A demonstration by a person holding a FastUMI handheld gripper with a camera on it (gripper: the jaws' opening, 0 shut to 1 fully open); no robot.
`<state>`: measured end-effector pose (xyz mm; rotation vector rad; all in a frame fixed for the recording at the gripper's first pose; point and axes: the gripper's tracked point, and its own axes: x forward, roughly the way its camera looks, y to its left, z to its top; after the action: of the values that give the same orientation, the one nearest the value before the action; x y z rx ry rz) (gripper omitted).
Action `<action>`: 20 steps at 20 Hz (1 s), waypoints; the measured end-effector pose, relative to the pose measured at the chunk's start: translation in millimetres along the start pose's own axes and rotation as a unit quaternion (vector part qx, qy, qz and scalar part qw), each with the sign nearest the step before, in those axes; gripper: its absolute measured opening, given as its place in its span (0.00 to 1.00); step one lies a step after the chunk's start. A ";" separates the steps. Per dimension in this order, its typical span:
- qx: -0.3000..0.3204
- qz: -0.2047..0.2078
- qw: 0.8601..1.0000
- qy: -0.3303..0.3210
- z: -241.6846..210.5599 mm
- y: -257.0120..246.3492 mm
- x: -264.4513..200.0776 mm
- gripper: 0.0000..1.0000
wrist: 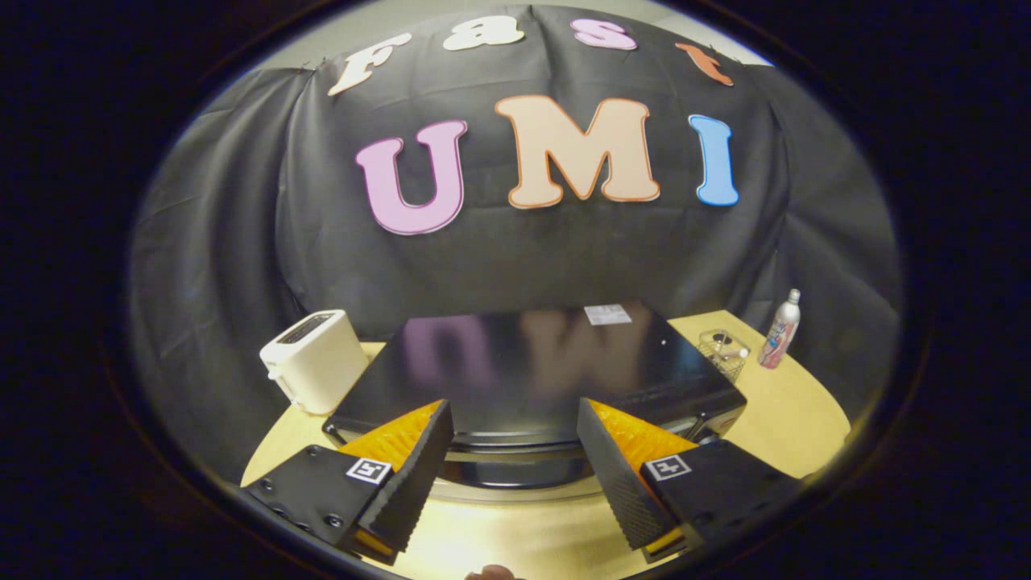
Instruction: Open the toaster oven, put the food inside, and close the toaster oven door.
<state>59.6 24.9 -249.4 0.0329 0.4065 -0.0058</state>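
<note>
- The tool (515, 451) hangs above the front edge of the toaster oven (532, 362), fingers spread apart and holding nothing.
- Step in hand, judged: opening the door. The tool should drop to the handle (515, 443) just ahead, centre on it, close, then pull outward and down.
- The toaster oven sits mid-table (789, 411): glossy black reflective top, a white label near its rear. The food cannot be identified.

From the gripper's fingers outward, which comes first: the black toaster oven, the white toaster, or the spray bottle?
1. Black glossy toaster oven, just ahead of the open gripper.
2. White pop-up toaster, beside the oven's left.
3. Slim white spray bottle, beyond the oven's right corner.
</note>
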 end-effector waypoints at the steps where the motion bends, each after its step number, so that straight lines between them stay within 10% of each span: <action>1: -0.004 -0.002 1.000 -0.013 3.2 -0.7 1.3 0.98; 20: -0.016 0.004 1.000 -0.010 -48.1 -6.5 -65.8 0.98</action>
<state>-20.0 20.0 -267.7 0.0036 0.3874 0.0072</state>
